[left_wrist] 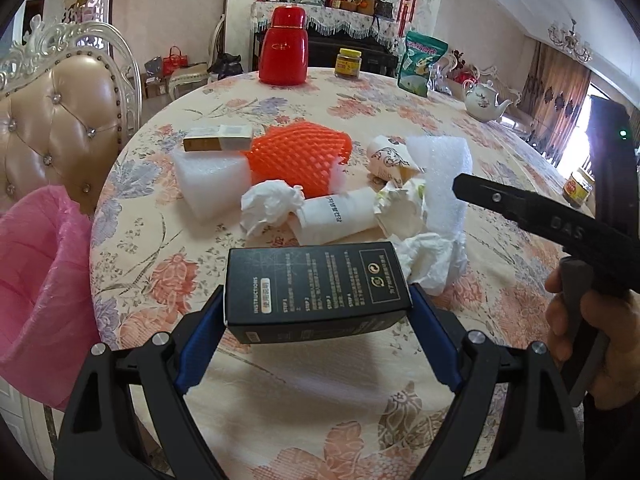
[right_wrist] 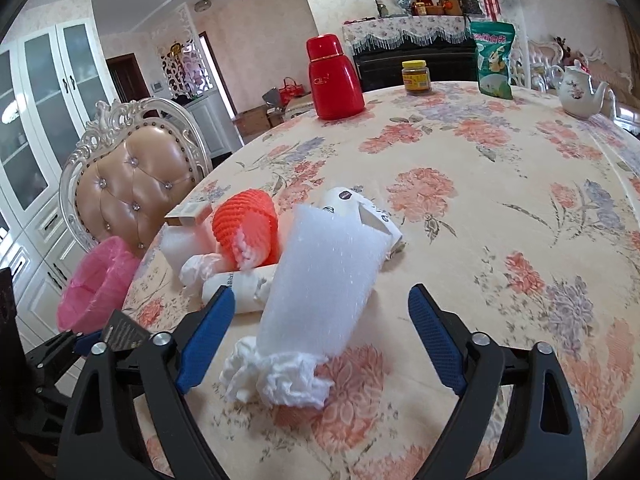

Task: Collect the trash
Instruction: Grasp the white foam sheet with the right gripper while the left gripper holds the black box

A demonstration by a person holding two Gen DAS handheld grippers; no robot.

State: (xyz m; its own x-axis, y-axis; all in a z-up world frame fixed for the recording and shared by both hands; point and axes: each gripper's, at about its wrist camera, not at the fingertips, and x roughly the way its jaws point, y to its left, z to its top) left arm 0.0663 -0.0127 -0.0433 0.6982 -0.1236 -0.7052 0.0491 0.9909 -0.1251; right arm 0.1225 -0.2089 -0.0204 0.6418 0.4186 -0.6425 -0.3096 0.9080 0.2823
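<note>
Barely getting started, by the look of it: still lying on the floral table (right_wrist: 500, 208) are nearly all the scraps. Holding the dark instruction box (left_wrist: 318, 286), clamped across its short sides between the blue pads (left_wrist: 200, 344) of the left gripper (left_wrist: 318, 320), lifted clear of the cloth and pointing out over the heap. Not yet reaching the pink-lined bin (left_wrist: 44, 280), which is standing off the table edge to the left, beside the tufted chair (left_wrist: 56, 120); nothing showing inside the bin from either view, though its bottom is hidden.

Hanging spread wide and gripping nothing, the right gripper (right_wrist: 320, 344), low over the near end of the pile. Sitting between its fingers, touching neither: the white foam sleeve (right_wrist: 324, 280), with a crumpled tissue (right_wrist: 276, 376) bunched at its near end. Judging that to be the next likely catch, needing a push forward and a squeeze on soft, springy stuff that may slip.

Waiting behind it: the orange foam net (left_wrist: 298, 156), a second white foam piece (left_wrist: 208, 184), another tissue wad (left_wrist: 270, 206), a rolled paper cup (left_wrist: 340, 212), a patterned paper cup (left_wrist: 390, 158) and a small brown-and-white carton (left_wrist: 218, 138).

Standing well apart at the far rim, and probably not trash: the red flask (left_wrist: 284, 46), a jar (left_wrist: 348, 63), a green snack bag (left_wrist: 422, 62) and a teapot (left_wrist: 482, 100).
</note>
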